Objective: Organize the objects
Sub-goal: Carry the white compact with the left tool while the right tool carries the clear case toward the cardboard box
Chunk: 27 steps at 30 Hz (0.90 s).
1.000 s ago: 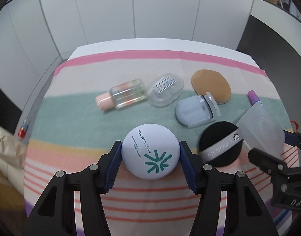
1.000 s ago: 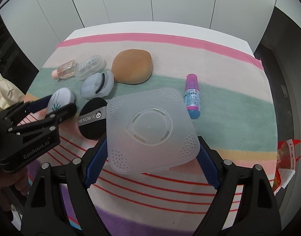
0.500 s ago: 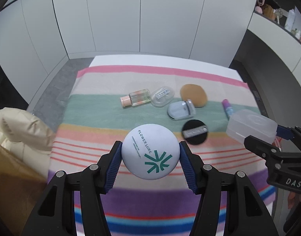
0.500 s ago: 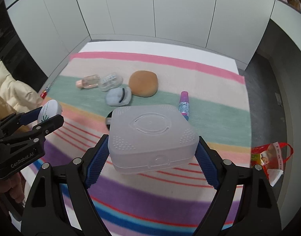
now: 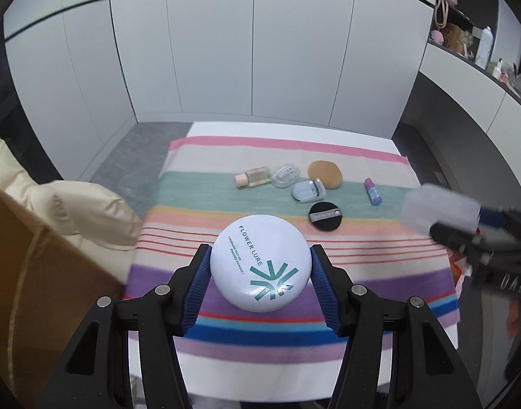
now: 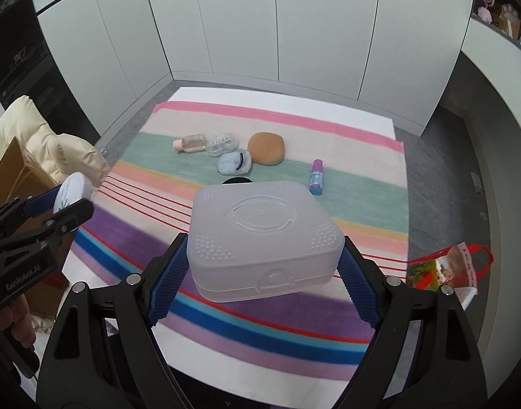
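Note:
My left gripper is shut on a round white powder compact printed "FLOWER LURE", held high above the striped cloth. My right gripper is shut on a frosted translucent square box, also held high; that box shows blurred in the left wrist view. On the cloth's far part lie a small clear bottle, a clear oval case, a tan sponge, a pale blue eyelash curler, a black puff and a purple tube.
A cardboard box and a cream padded jacket stand left of the table. A red-handled plastic bag lies on the floor at the right. White cabinet walls stand behind the table.
Both grippers have lifted up and back from the cloth with the compact and the box in them. The items on the cloth look smaller and farther. They have not moved.

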{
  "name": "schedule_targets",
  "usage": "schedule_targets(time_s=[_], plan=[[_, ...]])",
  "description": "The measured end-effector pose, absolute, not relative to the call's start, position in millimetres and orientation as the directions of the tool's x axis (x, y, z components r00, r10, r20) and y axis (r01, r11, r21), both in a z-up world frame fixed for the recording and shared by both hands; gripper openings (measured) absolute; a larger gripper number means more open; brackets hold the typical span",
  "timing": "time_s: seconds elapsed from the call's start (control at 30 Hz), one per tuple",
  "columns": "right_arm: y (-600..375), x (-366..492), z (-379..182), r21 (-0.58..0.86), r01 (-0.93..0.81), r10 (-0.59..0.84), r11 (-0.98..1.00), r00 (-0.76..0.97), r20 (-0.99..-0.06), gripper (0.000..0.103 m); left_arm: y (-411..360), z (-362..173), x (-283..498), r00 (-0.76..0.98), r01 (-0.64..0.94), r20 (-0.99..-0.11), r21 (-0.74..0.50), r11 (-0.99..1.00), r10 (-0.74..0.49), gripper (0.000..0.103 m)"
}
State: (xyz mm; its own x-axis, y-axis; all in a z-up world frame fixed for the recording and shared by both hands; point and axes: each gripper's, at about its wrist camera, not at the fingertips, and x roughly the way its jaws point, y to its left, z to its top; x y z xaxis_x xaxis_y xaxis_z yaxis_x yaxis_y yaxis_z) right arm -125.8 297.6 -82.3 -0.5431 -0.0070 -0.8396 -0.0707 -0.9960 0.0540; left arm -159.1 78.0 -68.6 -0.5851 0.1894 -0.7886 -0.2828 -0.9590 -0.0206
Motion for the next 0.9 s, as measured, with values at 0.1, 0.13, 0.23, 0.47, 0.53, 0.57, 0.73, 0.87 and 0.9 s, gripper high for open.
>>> schedule_targets(time_s=[0.1,0.13,0.23,0.47,0.53,0.57,0.73,0.87,0.9], plan=[[292.8,-118.0,-61.8,0.054,-0.081,0.002,-0.995,-0.569,-0.822,0.086,65.8,-57.6,-152.7,-0.585,-0.272,-0.785,-0.045,-0.961,0.203,0.058],[290.6,-115.8,-56.4,0.052,-0.082,0.005,-0.995,-0.577,-0.817,0.086,60.9,-52.3,-150.5,-0.588,-0.266,-0.782,-0.055,-0.962,0.207,0.058],[279.3,-108.6,-41.8,0.041,-0.065,0.006,-0.997,-0.596,-0.803,0.086,46.8,-36.8,-141.8,-0.626,-0.243,-0.755,-0.051,-0.969,0.197,0.058],[249.7,-105.3,-24.2,0.025,0.014,-0.029,-1.0,-0.623,-0.782,0.086,22.3,-13.7,-139.8,-0.668,-0.21,-0.716,-0.082,-0.974,0.204,0.058],[242.3,-108.1,-19.6,0.022,0.024,-0.033,-0.999,-0.636,-0.771,0.086,12.5,-12.1,-138.0,-0.675,-0.194,-0.711,-0.088,-0.977,0.198,0.058],[238.4,-110.1,-18.9,0.013,0.033,-0.031,-0.999,-0.636,-0.771,0.086,7.5,-12.4,-137.7,-0.675,-0.183,-0.712,-0.093,-0.979,0.194,0.058],[218.8,-120.8,-17.9,0.021,0.048,-0.046,-0.999,-0.637,-0.769,0.086,-13.5,-17.1,-138.7,-0.677,-0.151,-0.718,-0.083,-0.985,0.164,0.058],[199.6,-129.8,-18.5,0.03,0.08,-0.074,-0.996,-0.635,-0.769,0.086,-34.0,-18.9,-135.3,-0.677,-0.121,-0.721,-0.083,-0.989,0.144,0.058],[194.3,-131.7,-19.0,0.034,0.088,-0.082,-0.996,-0.634,-0.769,0.086,-38.7,-20.7,-134.6,-0.675,-0.116,-0.725,-0.081,-0.99,0.138,0.058]])
